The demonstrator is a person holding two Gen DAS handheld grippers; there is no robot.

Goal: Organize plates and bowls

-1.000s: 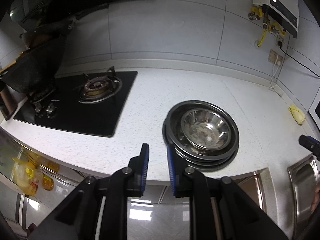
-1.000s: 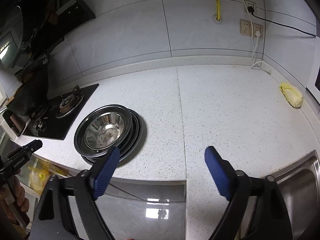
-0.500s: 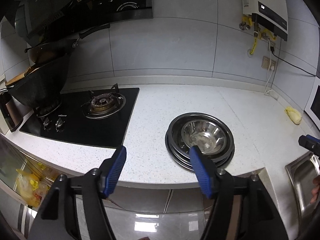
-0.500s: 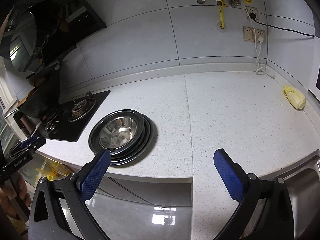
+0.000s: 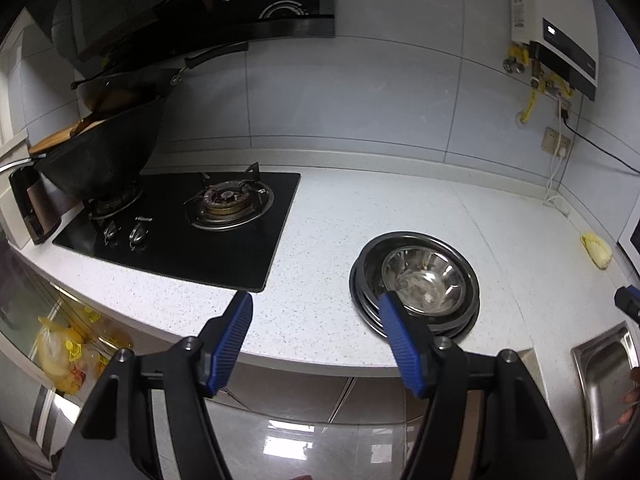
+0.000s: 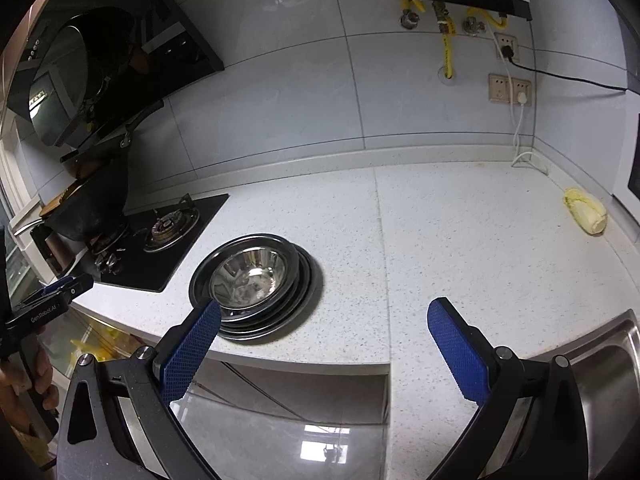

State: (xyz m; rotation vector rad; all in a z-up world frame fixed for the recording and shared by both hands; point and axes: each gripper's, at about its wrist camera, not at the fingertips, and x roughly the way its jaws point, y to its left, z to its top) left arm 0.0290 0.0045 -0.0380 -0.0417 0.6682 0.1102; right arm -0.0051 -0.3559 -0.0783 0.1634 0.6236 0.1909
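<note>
The left gripper [image 5: 316, 336] is holding its blue pads [image 5: 232, 336] spread with nothing between them, hanging off the front edge of the counter [image 5: 320, 240]. The right gripper [image 6: 324, 344] is standing wider still, also empty, out in front of the same edge.

The stack [image 6: 256, 284], a steel bowl [image 6: 250, 274] sitting in several dark plates [image 6: 298, 300], is resting on the counter near its front edge, between the stove [image 5: 180, 224] and the sink [image 6: 608, 364], touched by neither gripper.

Judging from this, the stacking looks done and both hands are sitting clear of it; if more is wanted, the next move would call for coming in level at the rims without nudging the pile towards the drop.

The stack is leaving only a thin strip of counter before the edge. Behind it and towards the cabbage [image 6: 586, 216] the surface is lying open, giving wide room. The stove is lying just beside the stack on one side, and the sink's rim is cutting in close under the right gripper.
</note>
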